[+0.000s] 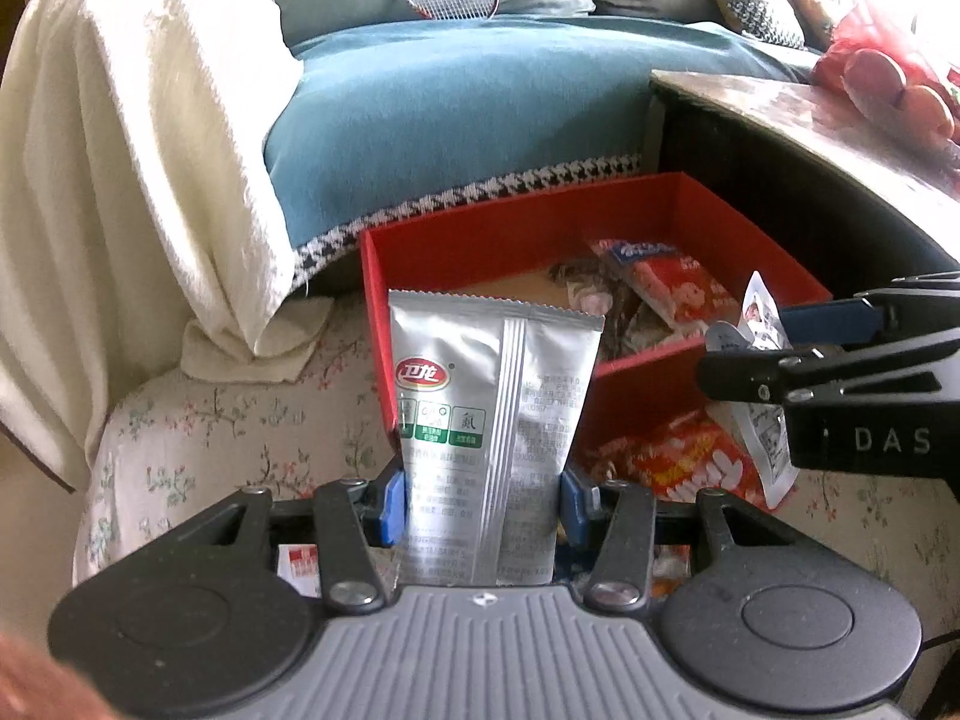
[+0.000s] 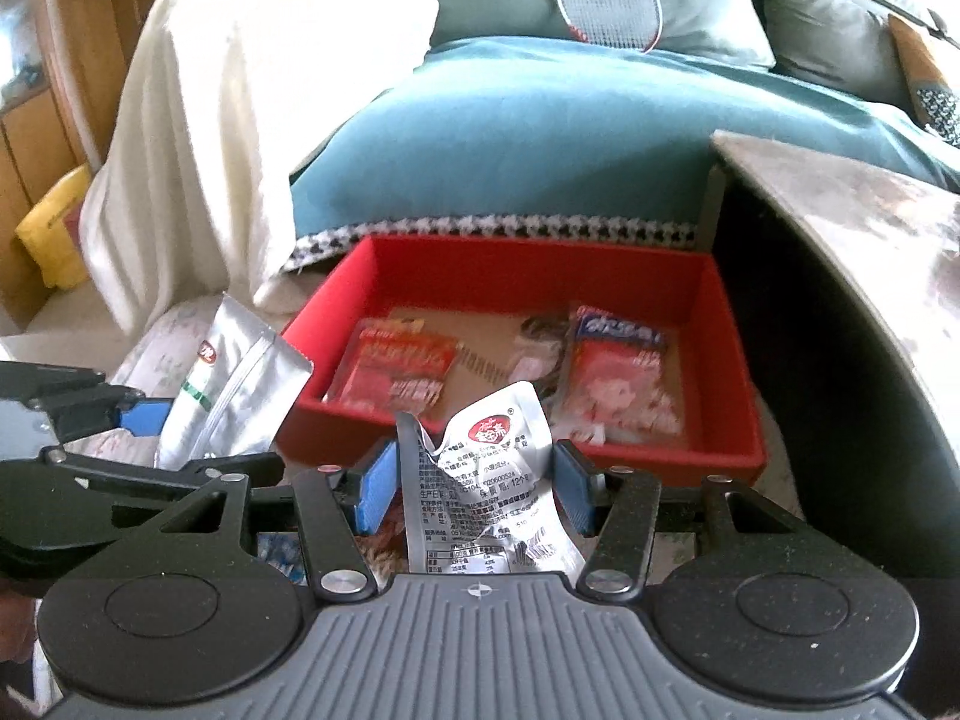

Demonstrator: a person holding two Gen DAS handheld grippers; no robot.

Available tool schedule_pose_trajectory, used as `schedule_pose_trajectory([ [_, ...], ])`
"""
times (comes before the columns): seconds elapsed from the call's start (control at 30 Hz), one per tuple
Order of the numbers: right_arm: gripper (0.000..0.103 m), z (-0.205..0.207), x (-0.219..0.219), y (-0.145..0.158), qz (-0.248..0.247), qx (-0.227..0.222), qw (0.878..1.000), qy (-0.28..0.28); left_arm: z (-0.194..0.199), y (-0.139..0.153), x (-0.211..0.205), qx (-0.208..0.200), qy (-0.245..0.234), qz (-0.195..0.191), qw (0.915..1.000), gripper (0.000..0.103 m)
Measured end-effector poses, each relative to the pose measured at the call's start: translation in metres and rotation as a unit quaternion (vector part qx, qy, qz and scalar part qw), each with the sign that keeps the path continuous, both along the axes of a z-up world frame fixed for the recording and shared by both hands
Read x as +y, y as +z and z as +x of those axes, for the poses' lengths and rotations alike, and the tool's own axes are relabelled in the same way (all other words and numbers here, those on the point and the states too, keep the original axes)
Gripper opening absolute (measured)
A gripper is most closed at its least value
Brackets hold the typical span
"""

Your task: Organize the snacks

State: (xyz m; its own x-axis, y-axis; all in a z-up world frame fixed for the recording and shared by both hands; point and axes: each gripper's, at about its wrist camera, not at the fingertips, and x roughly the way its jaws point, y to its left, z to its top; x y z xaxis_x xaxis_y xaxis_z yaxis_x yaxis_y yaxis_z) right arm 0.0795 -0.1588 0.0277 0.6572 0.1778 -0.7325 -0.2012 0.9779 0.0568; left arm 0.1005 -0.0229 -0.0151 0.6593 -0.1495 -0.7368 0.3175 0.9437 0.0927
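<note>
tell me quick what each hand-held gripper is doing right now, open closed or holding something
Left hand-held gripper: shut on the tall silver snack pouch, held upright.
Right hand-held gripper: shut on the crumpled white snack packet.

Bare cardboard floor shows mid-frame in the red box (image 2: pixel 729 324), between two red snack packets (image 2: pixel 399 375); a dark table (image 2: pixel 840 300) crowds its right wall.

The silver snack bag (image 1: pixel 492 420) is showing a red "卫龙" badge at nine o'clock. The other gripper (image 1: pixel 750 354) is showing "DAS".
</note>
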Motion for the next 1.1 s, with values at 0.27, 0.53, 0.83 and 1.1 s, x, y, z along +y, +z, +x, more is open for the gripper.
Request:
schedule_pose_trajectory([
  [0.27,0.063,0.035,-0.002,0.01,0.006,-0.016,1.0,-0.01,0.027,0.015,-0.009,-0.023,0.002,-0.009,0.9997,0.041],
  [0.53,0.063,0.075,-0.009,0.003,0.01,-0.016,0.999,-0.026,0.071,0.023,-0.01,-0.034,0.023,-0.021,0.9989,0.041],
  [0.83,0.063,0.113,-0.014,-0.015,0.014,-0.003,0.999,-0.033,0.104,0.016,-0.016,-0.029,0.032,-0.034,0.9985,0.041],
  [1.1,0.063,0.134,-0.008,-0.043,-0.005,0.027,0.999,-0.026,0.123,-0.01,-0.024,0.0,0.036,-0.023,0.9991,0.041],
])
